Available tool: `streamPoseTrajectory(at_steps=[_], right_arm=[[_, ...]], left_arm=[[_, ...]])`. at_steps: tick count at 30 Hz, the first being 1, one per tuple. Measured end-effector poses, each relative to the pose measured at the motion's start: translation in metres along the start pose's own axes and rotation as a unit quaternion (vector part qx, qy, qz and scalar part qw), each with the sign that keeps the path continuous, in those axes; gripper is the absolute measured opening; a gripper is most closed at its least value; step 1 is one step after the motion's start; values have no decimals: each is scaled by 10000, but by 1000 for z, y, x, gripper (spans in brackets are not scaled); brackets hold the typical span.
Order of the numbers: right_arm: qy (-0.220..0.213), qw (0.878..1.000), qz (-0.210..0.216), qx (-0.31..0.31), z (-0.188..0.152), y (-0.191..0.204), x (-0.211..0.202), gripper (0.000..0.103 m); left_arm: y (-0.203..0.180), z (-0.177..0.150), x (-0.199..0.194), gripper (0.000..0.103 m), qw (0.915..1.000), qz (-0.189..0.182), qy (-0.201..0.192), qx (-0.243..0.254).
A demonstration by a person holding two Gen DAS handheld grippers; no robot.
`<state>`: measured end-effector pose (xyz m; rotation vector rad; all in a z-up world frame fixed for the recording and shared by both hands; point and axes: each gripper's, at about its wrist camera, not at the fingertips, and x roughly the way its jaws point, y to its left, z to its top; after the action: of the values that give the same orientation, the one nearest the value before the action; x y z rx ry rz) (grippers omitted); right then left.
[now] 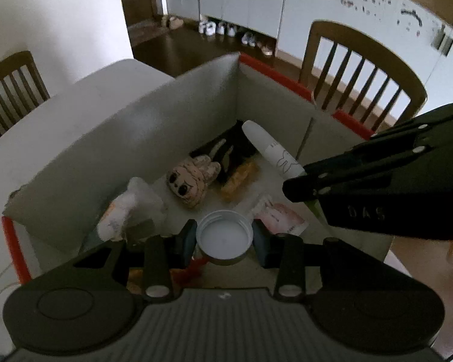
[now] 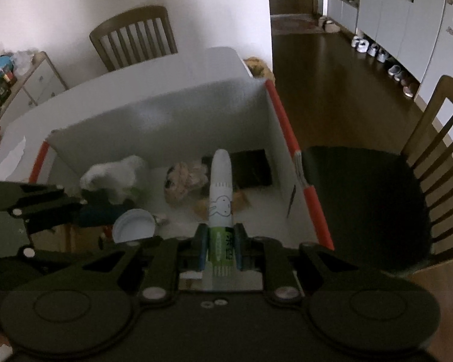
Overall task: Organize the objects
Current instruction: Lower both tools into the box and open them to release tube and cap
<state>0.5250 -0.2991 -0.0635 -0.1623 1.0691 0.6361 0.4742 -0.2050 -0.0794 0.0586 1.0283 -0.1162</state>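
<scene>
My left gripper [image 1: 224, 239] is shut on a white round lid [image 1: 224, 238], held over the near part of an open box with white walls and red edges [image 1: 172, 111]. From the right, my right gripper [image 1: 299, 187] comes in, also seen as right gripper [image 2: 220, 242], shut on a white tube with a rabbit drawing and a green label [image 2: 221, 193]. Its tip points into the box [image 2: 166, 111]. On the box floor lie a doll head [image 1: 188, 181], a dark flat item [image 2: 252, 167] and a white wrapped bundle [image 1: 130, 208]. The lid [image 2: 134, 226] shows at the left of the right wrist view.
The box stands on a white table [image 1: 75, 105]. Wooden chairs stand beyond it [image 1: 359, 78], [image 2: 136, 36], and a dark-seated chair [image 2: 377, 199] is at the right. Orange packets [image 1: 238, 178] and a pink packet [image 1: 281, 217] lie in the box. Shoes line the far cabinets [image 1: 226, 28].
</scene>
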Motion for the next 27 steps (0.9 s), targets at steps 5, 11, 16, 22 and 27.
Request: streamPoseTrajectory(at_steps=[5,11,16,22,27], right_arm=[[28,10000,-2,-87,-4,2,4,16],[122,9999,-36,-80,-7,0,9,21],[64,10000,2,-21,-9,-6,3,25],[-75,9999,103,23,-10,-9,-10,28],[-252,9995,215,-15,-13,-5,-28,30]], left_arm=[[-6,1,11,38,9996,7,239,137],[-13,2,20,39,9983,-6,485,315],[-13,-1,12,59,9992,-121,332,198],[-12,-4,-4,61,9999,-93,113,-54],[-3,-9,-26,61,9989,-174,-200,-394]])
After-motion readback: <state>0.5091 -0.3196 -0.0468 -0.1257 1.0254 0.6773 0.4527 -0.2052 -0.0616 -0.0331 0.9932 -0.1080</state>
